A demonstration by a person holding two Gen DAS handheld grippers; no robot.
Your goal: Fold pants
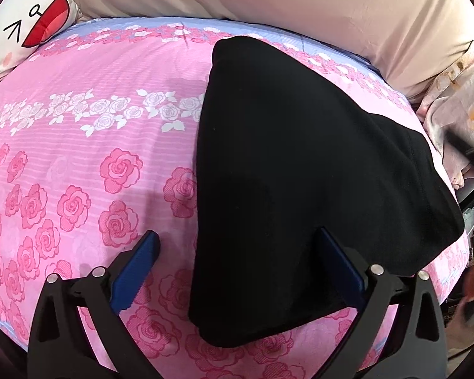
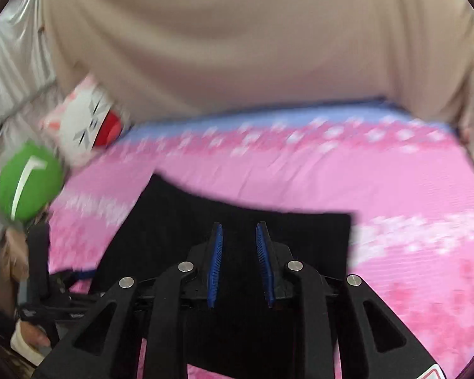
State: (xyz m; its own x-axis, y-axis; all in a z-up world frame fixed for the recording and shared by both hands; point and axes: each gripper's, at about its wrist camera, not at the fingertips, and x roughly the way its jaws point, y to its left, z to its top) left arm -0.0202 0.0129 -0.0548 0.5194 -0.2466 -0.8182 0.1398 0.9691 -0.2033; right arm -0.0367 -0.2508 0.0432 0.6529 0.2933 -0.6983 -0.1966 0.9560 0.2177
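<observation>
Left wrist view: the black pants (image 1: 300, 173) lie folded into a flat, compact bundle on the pink rose-print bedsheet (image 1: 79, 158), toward the right side of the bed. The left gripper (image 1: 237, 240) hangs over the bundle's near corner with its jaws spread wide and nothing between them; one blue-padded finger is over the sheet, the other over the black cloth. A white cartoon-face pillow (image 1: 28, 22) sits at the far left corner, and a beige blanket (image 1: 300, 3) runs along the back of the bed.

Right wrist view, blurred by motion: the right gripper (image 2: 239, 246) is above the pants (image 2: 205, 221), its fingers (image 2: 216, 259) apart with a narrow gap and holding nothing. The pants lie flat on the bedsheet (image 2: 395, 189). At the left edge are the pillow (image 2: 85, 123) and a green ball-like object (image 2: 28, 183).
</observation>
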